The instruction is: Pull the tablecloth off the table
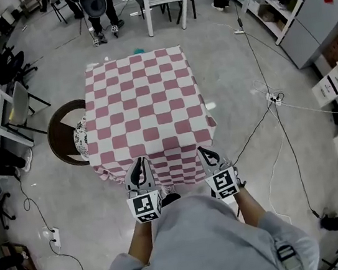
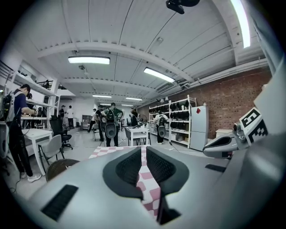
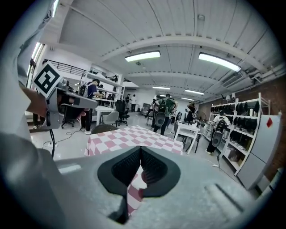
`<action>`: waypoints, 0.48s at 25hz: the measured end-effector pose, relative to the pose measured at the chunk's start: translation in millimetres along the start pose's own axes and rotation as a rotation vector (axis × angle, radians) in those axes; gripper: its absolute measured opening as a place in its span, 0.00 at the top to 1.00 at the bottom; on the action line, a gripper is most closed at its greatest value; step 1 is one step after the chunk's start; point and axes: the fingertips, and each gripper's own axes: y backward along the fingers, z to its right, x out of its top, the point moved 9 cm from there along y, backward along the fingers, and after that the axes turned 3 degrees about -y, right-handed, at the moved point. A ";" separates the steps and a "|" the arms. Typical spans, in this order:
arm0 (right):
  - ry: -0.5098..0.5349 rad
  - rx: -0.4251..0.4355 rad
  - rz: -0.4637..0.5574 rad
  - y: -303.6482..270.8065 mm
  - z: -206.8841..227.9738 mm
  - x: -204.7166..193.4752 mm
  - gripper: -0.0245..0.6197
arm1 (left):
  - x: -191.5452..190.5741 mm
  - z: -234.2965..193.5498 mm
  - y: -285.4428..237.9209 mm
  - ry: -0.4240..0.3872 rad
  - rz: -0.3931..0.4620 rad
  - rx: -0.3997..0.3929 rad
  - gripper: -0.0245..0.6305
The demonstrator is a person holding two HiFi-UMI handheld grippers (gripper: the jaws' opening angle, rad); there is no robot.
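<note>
The table was wholly hidden under the tablecloth; the cloth's near hem was partly covered by the two grippers, and the person's grey shirt cut off the floor below it; the cloth was checked in red and white, lay flat over the top and hung down the sides; the left gripper had its jaws drawn to a thin gap, clamped on a fold of cloth at the near edge's left part; the right gripper had its jaws pressed together on a fold at the right part; a round chair stood just beside the cloth's left side, its seat partly hidden; cables trailed over the floor to the right.
</note>
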 end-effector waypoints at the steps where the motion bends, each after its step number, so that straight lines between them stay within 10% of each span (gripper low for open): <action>1: 0.011 0.008 -0.018 -8.1 0.3 -3.6 0.96 | -3.5 -4.4 -4.9 -0.007 0.000 0.003 0.91; 12: 0.160 0.148 -0.220 -121.7 -36.8 0.1 0.86 | -31.6 -79.9 -64.1 -0.172 -0.171 -0.075 0.79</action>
